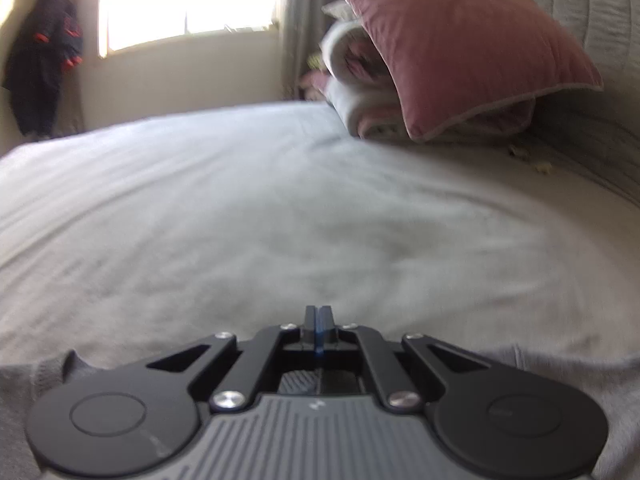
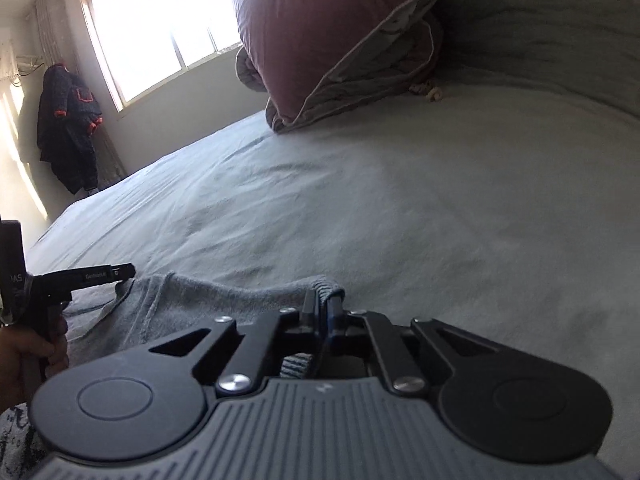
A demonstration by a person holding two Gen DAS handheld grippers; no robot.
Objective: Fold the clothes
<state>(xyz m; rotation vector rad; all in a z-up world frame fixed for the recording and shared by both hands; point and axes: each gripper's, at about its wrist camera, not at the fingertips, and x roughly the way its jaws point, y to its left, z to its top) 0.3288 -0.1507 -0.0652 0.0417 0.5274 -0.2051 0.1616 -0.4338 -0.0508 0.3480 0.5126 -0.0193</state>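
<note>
Now | sweater [image 2: 192, 304] is lying on bed [image 2: 440, 200] near edge | right gripper [image 2: 322, 306] is pinching its ribbed hem | left gripper [image 1: 319, 316] closed, probably on cloth, unclear | soft, light, floppy; grip at hem corners.

Grey garment [image 2: 192, 304] mostly hidden beneath right tongs [image 2: 322, 308], cut off below

The sheet [image 1: 280, 208] is pale grey-white. The garment [image 2: 208, 300] is heather grey with a ribbed hem. The pillow [image 1: 460, 40] is dusty pink with grey piping. The grippers [image 1: 319, 320] [image 2: 322, 308] are black with blue pads. The hanging jacket [image 2: 68, 128] is dark navy with orange trim.
</note>
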